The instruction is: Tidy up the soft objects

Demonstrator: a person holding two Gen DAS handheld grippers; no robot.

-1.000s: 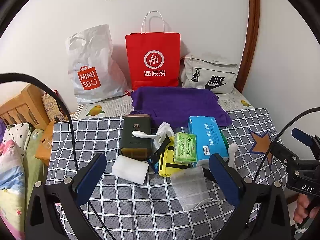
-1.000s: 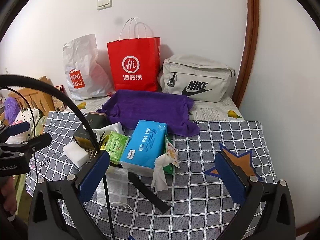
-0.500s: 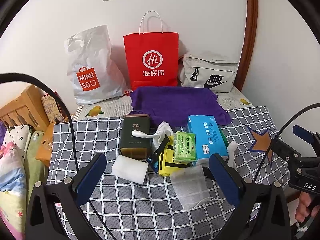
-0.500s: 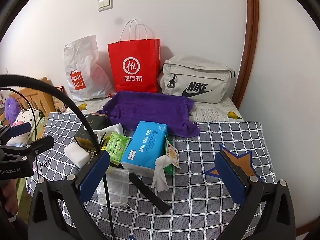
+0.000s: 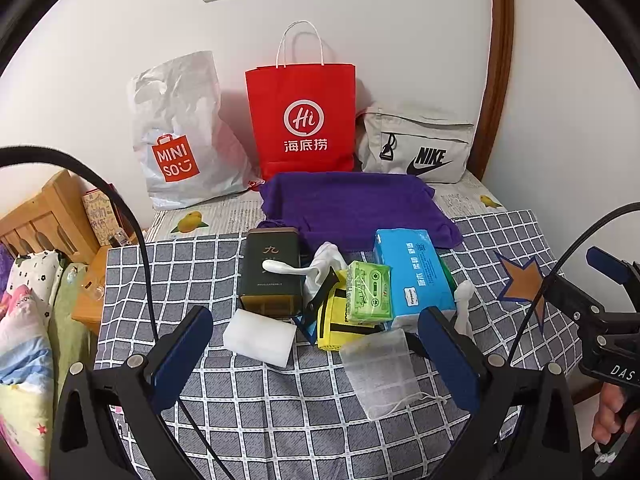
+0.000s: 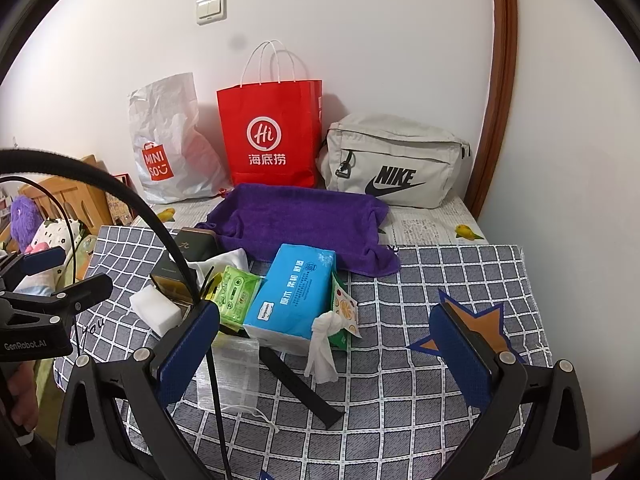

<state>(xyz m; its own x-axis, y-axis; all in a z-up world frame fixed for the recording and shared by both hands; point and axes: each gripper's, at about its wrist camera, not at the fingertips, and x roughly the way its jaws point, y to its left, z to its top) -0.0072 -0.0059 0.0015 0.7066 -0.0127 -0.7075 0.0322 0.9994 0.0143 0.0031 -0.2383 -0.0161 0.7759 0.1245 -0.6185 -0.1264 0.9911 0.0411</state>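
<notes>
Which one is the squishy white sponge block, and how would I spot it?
Find the grey checked tablecloth, then the pile of packets in its middle. The white sponge block lies at the pile's near-left edge, just in front of the dark green tin. It is the only plain white brick there, with no print.

Purple towel, grey-checked tablecloth

Three bags line the worktop's far edge; one purple towel, two tissue packs, one sponge.
</notes>
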